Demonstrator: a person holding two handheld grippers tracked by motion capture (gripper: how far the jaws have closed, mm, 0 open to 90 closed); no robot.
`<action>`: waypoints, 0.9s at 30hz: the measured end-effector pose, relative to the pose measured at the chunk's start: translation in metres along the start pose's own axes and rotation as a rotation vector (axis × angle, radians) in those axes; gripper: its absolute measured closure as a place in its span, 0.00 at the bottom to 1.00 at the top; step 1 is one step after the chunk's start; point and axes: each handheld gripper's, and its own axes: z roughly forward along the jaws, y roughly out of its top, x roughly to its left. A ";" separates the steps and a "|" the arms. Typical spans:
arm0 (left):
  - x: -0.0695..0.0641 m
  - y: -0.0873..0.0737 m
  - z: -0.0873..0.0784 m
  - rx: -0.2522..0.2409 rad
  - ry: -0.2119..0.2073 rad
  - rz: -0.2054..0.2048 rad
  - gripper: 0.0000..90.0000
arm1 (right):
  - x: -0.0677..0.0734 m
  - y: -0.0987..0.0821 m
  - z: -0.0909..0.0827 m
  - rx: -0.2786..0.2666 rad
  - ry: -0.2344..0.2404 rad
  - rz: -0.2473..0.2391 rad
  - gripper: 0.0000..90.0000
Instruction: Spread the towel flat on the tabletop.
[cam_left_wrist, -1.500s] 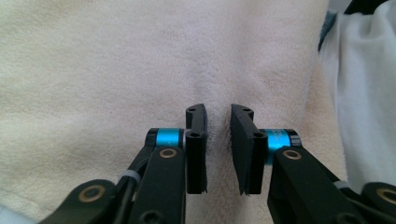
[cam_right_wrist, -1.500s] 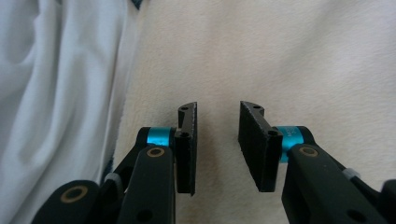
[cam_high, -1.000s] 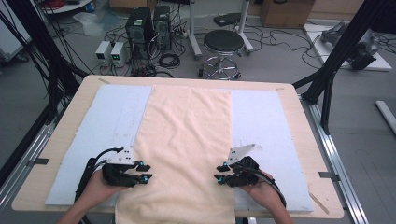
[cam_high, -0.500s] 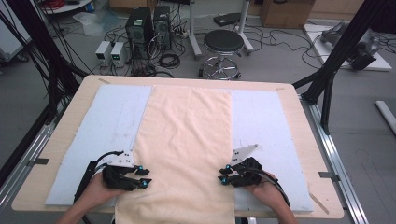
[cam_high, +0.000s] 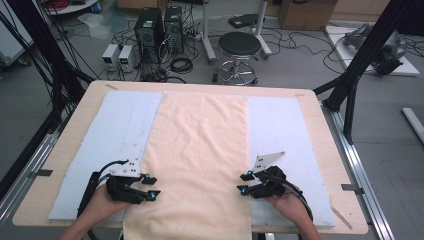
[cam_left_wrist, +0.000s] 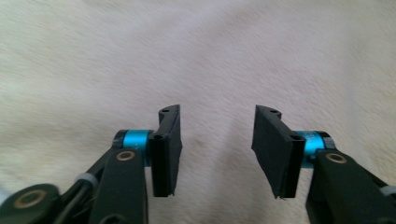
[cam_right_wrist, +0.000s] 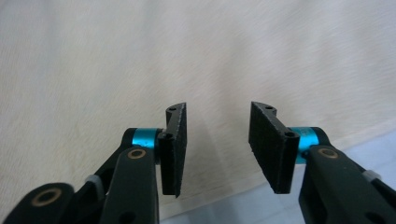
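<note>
Lower part of the high view: the left gripper (cam_high: 150, 187) and right gripper (cam_high: 243, 183) sit at the 2 side edges of the long cream-yellow fabric towel (cam_high: 200, 150). Both sets of jaws have just been opening and now stand apart, with nothing pinched between them, just cloth below. The towel runs up the frame's middle over a pale blue mat (cam_high: 125, 120) on the wooden tabletop (cam_high: 320, 125). I'd tuck 1 jaw under each edge, bite evenly, then lift both hands together so it doesn't skew.
</note>
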 end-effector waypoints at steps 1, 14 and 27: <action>0.002 0.002 -0.002 -0.014 0.005 -0.006 0.53 | -0.002 0.001 -0.002 -0.015 -0.025 0.005 0.55; 0.029 0.027 -0.012 -0.101 0.098 -0.066 0.42 | -0.025 0.034 -0.013 -0.082 -0.134 0.031 0.33; 0.066 0.047 -0.009 -0.072 0.114 -0.081 0.43 | -0.054 0.055 -0.009 -0.078 -0.150 0.045 0.31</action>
